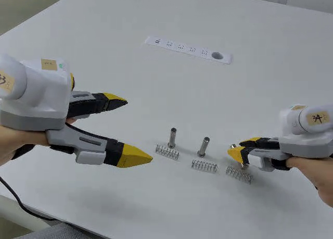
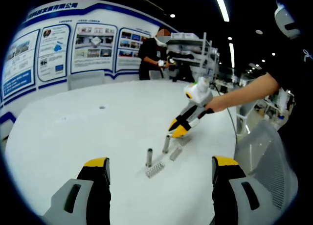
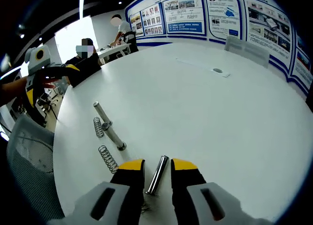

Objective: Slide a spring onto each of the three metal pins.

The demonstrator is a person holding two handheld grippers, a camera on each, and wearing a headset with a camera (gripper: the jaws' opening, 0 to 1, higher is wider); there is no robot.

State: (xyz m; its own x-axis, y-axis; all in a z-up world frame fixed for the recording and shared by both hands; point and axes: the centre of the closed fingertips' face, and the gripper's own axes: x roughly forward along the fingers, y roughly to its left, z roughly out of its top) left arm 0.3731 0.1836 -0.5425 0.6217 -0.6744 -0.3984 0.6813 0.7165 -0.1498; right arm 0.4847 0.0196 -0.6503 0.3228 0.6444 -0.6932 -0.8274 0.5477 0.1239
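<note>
springs lie flat on the white tabletop, three short steel coils in a slanting row, all off the pins: the left spring, the middle spring and the right spring. just behind the left spring, the first short grey metal pin stands upright on its flanged foot. the second pin stands the same way just behind the middle spring. the third pin sits between the yellow-tipped jaws of the right gripper, a white-and-grey handheld tool. its jaws are drawn in to a narrow gap, their tips against the pin's sides, just above the right spring. the left gripper, of the same make, hovers over the table to the left, apart from the pins. its jaws are spread wide and hold nothing. a long white power strip lies flat farther back on the table, well apart from the row. in the left gripper view, a person stands beyond the table's far edge, beside blue-and-white wall display boards.
</note>
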